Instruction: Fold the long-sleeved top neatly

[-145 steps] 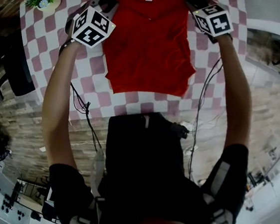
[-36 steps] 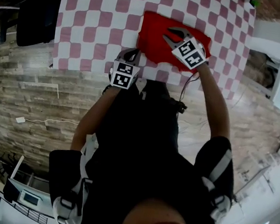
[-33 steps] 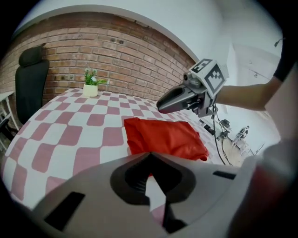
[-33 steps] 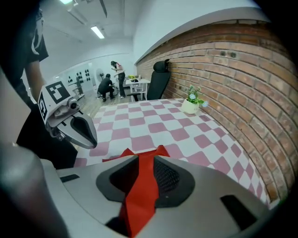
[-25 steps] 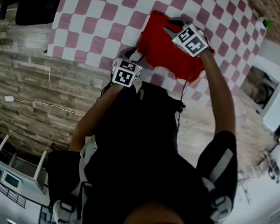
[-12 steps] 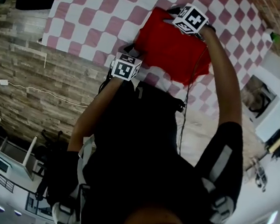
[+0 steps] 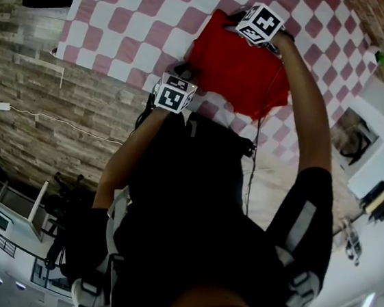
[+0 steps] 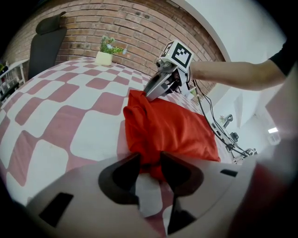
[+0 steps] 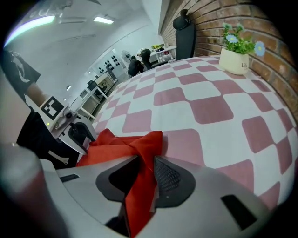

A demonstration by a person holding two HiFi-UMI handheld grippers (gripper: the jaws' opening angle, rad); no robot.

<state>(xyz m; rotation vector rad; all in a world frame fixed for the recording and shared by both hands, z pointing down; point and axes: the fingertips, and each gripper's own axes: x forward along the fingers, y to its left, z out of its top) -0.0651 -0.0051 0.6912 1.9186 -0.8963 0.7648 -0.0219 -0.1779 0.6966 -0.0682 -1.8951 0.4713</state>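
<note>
Shows a red top (image 7: 239, 72) lying folded on a checked worktop (image 7: 124, 25), upper middle of the head view. Shows left hand-held gripper (image 8: 150, 160) clamped on its near corner, right hand-held gripper (image 9: 145, 162) on its far corner, both having just closed. Places the top's left edge lengthwise between them.

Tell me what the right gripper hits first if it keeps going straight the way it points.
The red top: a fold of it already sits between the right gripper's jaws, which have just been closing. Right behind it lies the checked table, probably very close.
</note>
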